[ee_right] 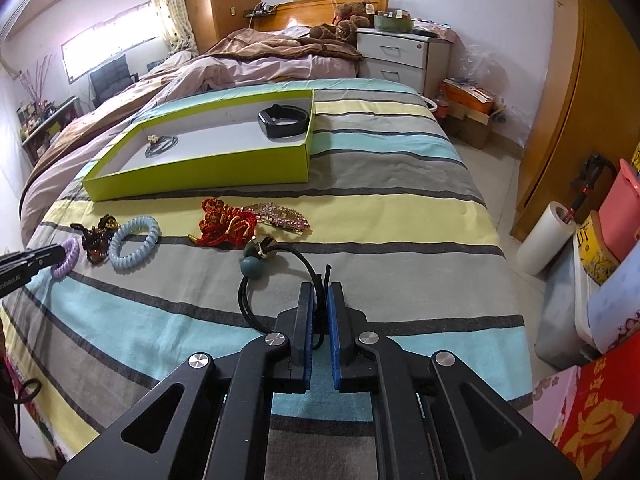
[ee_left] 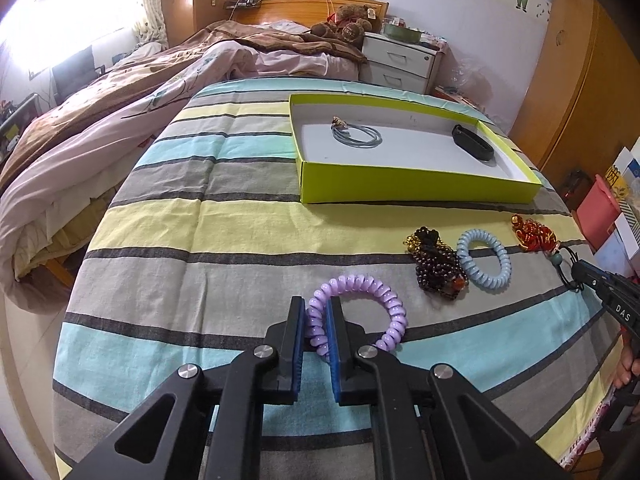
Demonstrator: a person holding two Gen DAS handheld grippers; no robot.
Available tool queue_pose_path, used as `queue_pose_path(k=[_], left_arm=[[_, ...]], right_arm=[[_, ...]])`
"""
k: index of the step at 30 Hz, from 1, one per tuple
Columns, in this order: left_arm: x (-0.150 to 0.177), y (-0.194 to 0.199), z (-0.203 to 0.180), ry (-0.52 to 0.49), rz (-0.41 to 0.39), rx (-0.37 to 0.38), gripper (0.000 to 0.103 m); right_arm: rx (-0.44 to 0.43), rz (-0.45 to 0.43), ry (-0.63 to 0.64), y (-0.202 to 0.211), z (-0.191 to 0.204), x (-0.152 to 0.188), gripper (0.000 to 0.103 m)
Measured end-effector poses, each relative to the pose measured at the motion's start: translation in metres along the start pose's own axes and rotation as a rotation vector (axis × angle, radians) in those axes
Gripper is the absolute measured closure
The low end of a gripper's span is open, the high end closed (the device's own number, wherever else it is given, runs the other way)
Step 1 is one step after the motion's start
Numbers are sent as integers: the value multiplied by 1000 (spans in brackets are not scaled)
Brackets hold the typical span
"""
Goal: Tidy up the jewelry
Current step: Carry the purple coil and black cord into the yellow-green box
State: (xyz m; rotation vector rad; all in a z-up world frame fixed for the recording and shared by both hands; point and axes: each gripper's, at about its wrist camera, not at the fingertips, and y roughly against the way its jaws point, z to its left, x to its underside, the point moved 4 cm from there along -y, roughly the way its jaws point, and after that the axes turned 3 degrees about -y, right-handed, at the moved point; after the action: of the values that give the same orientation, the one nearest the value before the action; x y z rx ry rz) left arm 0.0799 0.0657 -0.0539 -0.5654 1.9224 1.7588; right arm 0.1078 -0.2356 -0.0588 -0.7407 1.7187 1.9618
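Note:
My left gripper point(ee_left: 317, 307) is shut on a purple spiral hair tie point(ee_left: 384, 294) lying on the striped bedspread. My right gripper point(ee_right: 319, 292) is shut on a black cord hair tie point(ee_right: 276, 276) with green beads point(ee_right: 251, 266). The green-walled box point(ee_left: 416, 190) holds a grey cord bracelet point(ee_left: 356, 134) and a black band point(ee_left: 472, 143). In front of the box lie a dark bead bracelet point(ee_left: 434, 268), a blue spiral hair tie point(ee_left: 484, 258), a red knotted ornament point(ee_right: 226, 226) and a pink rhinestone clip point(ee_right: 284, 216).
The striped bedspread point(ee_left: 224, 216) covers the surface. A rumpled duvet point(ee_left: 100, 132) lies to the left. A white nightstand point(ee_right: 400, 56) stands behind. Boxes and a paper roll point(ee_right: 544, 240) sit off the right edge on the floor.

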Motion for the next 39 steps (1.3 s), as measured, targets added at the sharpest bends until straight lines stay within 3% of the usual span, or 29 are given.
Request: queue_pose_path(k=[27,39], left_arm=[[-14,37,-2,33,-83,82,94],[-50,36,-5,23,-111,98,94]], right_arm=[[-68,-157,-29,50,10,-25,96],[-119,-173,-11,45,26,-58,96]])
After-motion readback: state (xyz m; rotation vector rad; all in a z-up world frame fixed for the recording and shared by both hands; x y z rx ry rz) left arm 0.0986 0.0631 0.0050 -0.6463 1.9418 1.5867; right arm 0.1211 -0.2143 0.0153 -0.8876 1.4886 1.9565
